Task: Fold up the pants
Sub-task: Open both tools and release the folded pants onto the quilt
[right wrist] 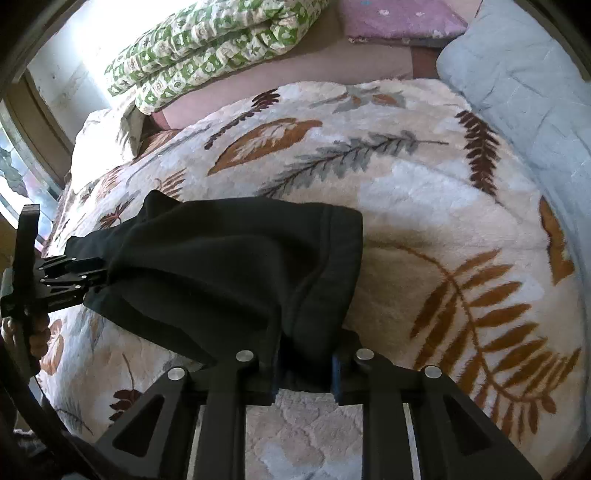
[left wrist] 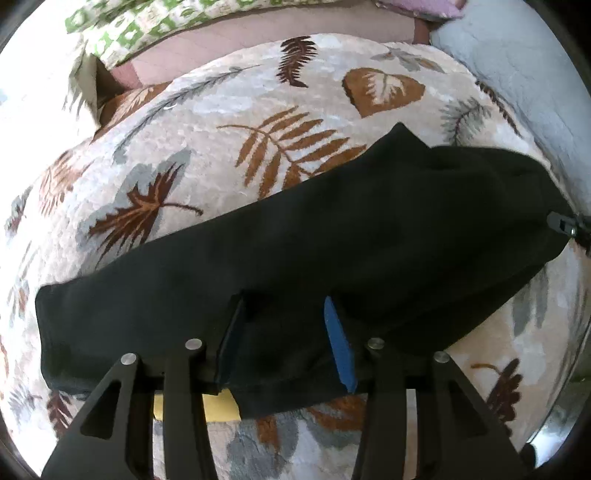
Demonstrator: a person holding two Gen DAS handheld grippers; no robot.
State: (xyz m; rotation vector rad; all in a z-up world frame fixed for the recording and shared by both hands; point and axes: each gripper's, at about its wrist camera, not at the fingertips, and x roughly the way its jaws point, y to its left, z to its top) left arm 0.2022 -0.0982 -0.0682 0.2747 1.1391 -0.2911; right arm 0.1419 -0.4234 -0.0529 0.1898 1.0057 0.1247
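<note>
Leaf-print blanket (left wrist: 207,147) fills the scene under both jaw sets: cream plush with brown and grey fern and leaf shapes. Far ahead of the jaws sits a green-and-white patterned quilt (right wrist: 207,48), folded. Ahead and right of the jaws lies a pale blue pad (right wrist: 524,92); a pink cushion (right wrist: 402,18) lies between those two at the back.

Black pants (left wrist: 295,243) hang in a band stretched between the two grippers, lifted off the blanket along the gripped edge, with the far edge draping down toward it. One hemmed end shows just ahead of the right jaws, folded over in layers.

Left gripper (left wrist: 291,343): jaws clenched on the near edge of the pants, cloth bunched between the blue-padded fingers (left wrist: 341,347). A yellow patch (left wrist: 218,406) peeks out just below the cloth, behind the left jaws; can't tell what it is.

Right gripper (right wrist: 304,365): jaws closed on the pants, fabric pinched and bulging up out of the gap. From this view the left gripper sits far off to the left, biting the other end of the cloth.
</note>
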